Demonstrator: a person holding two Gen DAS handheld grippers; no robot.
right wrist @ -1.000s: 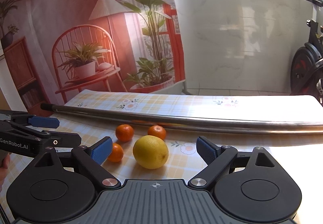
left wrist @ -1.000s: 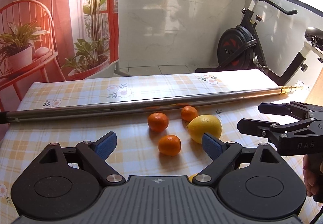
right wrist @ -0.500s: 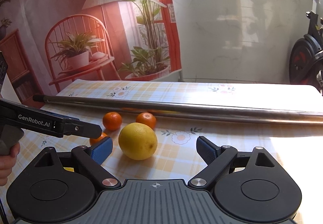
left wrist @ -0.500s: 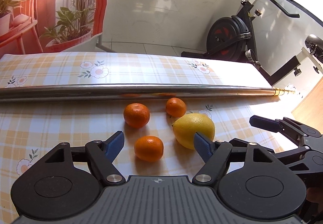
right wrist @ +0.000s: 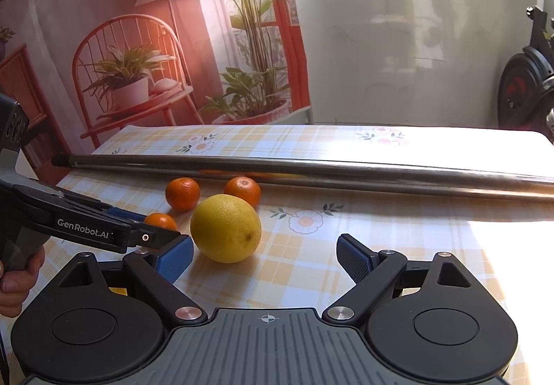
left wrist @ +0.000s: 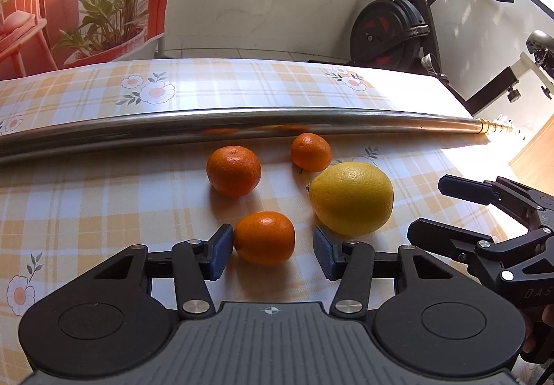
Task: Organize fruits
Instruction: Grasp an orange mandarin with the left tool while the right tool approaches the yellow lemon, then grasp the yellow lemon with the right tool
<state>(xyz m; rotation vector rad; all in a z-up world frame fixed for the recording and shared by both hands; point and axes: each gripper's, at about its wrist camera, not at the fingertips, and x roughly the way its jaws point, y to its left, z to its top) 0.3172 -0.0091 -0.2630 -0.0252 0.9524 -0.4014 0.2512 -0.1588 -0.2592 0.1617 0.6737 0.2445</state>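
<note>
Left gripper (left wrist: 273,251): we see it spread wide, its blue pads either side of the nearest mandarin (left wrist: 264,236); the left pad looks to be touching the peel, the right pad is apart from it.
Right gripper (right wrist: 265,255): spread too, gripping nothing, with the lemon (right wrist: 225,228) just ahead and left of centre.
Fruit: three mandarins and one lemon sit close together on the checked tablecloth (left wrist: 86,198), on the near side of the metal pole (left wrist: 242,123).
Handling: we judge the mandarin light, round and soft-skinned, apt to roll; we would grip it across its widest part, gently.
Lemon: firmer and heavier, waxy; it needs a wider grip.
Hidden: no bowl or tray appears, so we cannot tell where the fruit goes; a yellow scrap under the right gripper is unclear.
</note>
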